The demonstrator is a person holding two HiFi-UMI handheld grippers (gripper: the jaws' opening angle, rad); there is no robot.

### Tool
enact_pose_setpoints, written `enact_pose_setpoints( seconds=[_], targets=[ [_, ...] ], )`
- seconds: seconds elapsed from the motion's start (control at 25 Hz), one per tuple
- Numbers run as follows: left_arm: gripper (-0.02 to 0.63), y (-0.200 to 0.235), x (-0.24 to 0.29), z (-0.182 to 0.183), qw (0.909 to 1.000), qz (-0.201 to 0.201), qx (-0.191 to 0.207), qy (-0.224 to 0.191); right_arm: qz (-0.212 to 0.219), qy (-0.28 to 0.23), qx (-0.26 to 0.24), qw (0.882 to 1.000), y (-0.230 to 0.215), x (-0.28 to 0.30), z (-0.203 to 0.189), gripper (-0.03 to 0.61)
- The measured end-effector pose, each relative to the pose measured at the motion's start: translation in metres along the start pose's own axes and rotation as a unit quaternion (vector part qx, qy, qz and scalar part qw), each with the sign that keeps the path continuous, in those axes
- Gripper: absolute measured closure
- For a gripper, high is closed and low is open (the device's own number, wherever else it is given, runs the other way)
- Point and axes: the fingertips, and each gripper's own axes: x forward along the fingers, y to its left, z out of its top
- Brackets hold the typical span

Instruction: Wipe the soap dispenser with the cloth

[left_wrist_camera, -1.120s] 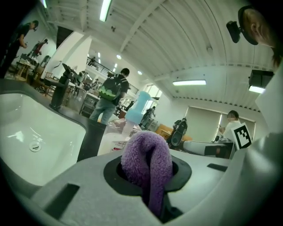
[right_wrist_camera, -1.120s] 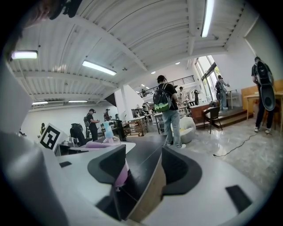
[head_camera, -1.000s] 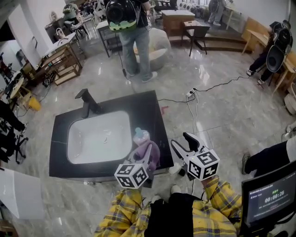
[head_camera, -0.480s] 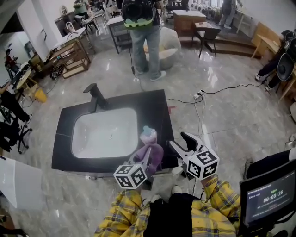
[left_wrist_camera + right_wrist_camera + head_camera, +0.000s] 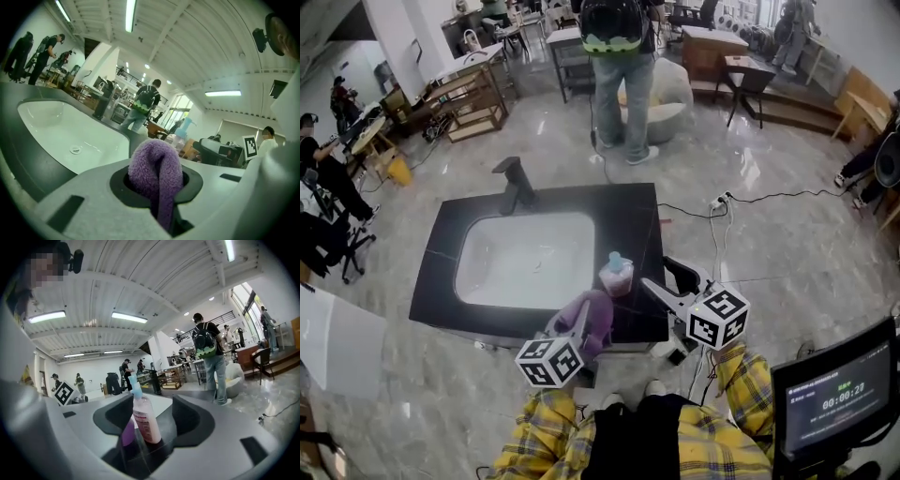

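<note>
1. A person in yellow plaid sleeves stands at a black desk with a white sink set into it, a gripper in each hand.
2. The soap dispenser, a clear bottle of pink liquid with a pale blue pump, stands upright on the desk's dark top just right of the sink, near the front right corner.
3. The left gripper is clamped on the purple cloth. The left gripper view shows the fleecy fabric bulging up between the closed jaws, with a fold trailing down through them.
4. The cloth sits at the desk's front edge, just beside the dispenser on the person's side. Whether the two touch cannot be told.
5. The right gripper holds its jaws wide apart and points at the dispenser from the right. Its own view frames the bottle in the gap between the jaws, with space on either side and neither pad pressing on it.
6. A black faucet rises at the sink's far edge.
7. Beyond the desk, a bystander wearing a backpack stands on the polished floor. A screen glows at lower right.
</note>
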Motion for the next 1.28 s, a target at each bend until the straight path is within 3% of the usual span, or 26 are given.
enact_pose_setpoints(
  seconds=[0.24, 0.56, 0.92, 1.28],
  targets=[
    [0.569, 0.018, -0.028, 0.015, 0.9991, 0.027, -0.004, -0.034, 0.078, 0.035, -0.038, 0.996, 0.008, 0.027, 0.000, 0.341],
    [0.569, 0.030, -0.044, 0.018, 0.9974, 0.051, 0.000, -0.052, 0.219, 0.066, -0.085, 0.970, 0.033, 0.051, 0.000, 0.341],
    [0.569, 0.026, -0.047, 0.021, 0.9961, 0.060, 0.004, -0.066, 0.309, 0.122, -0.132, 0.934, 0.049, 0.071, -0.011, 0.341],
    [0.569, 0.027, -0.042, 0.021, 0.9955, 0.066, 0.008, -0.067, 0.367, 0.155, -0.155, 0.904, 0.052, 0.080, -0.013, 0.365]
  ],
)
